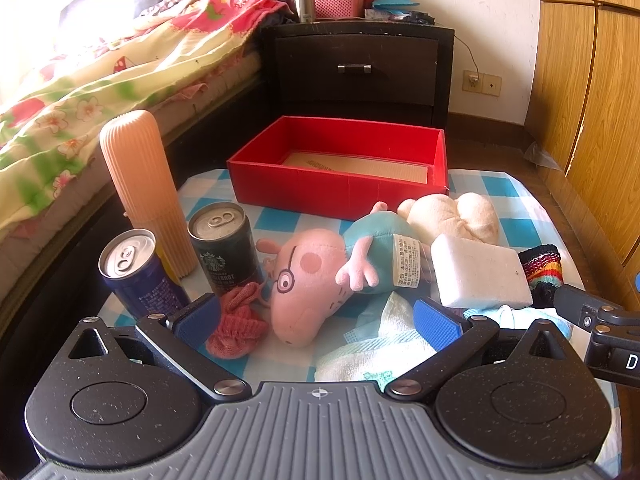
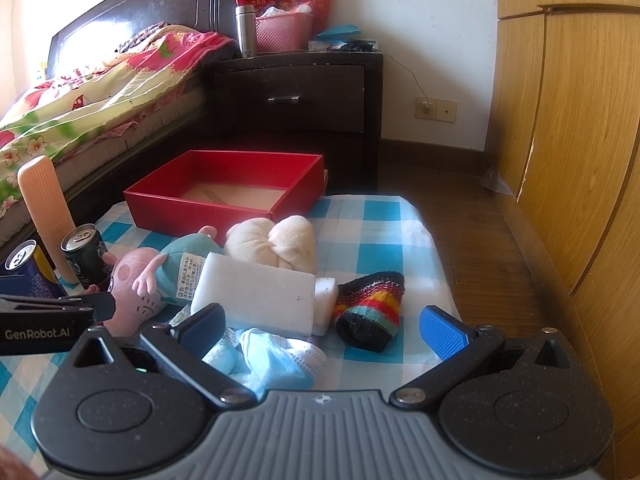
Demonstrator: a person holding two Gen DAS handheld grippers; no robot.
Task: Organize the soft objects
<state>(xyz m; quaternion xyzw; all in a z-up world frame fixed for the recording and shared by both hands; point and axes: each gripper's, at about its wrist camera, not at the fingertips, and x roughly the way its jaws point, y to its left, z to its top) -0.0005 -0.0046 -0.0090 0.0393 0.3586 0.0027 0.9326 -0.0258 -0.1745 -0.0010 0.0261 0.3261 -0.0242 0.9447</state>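
Note:
A pink pig plush [image 1: 316,280] [image 2: 140,284] lies on the checked cloth, with a cream plush [image 1: 452,216] [image 2: 276,242] behind it and a white sponge block [image 1: 480,272] [image 2: 256,294] beside it. A pink knit piece [image 1: 236,320], a striped sock [image 2: 372,308] [image 1: 542,268] and light towels [image 1: 380,348] [image 2: 264,354] lie near me. An empty red box [image 1: 340,160] [image 2: 228,188] stands at the back. My left gripper [image 1: 316,322] is open just before the pig. My right gripper [image 2: 322,330] is open over the towels and the sock.
Two drink cans [image 1: 136,272] [image 1: 224,244] and a ribbed peach bottle [image 1: 140,184] stand at the left. A bed [image 1: 80,92] lies left, a dark nightstand [image 1: 360,68] behind, and a wooden wardrobe [image 2: 580,160] on the right.

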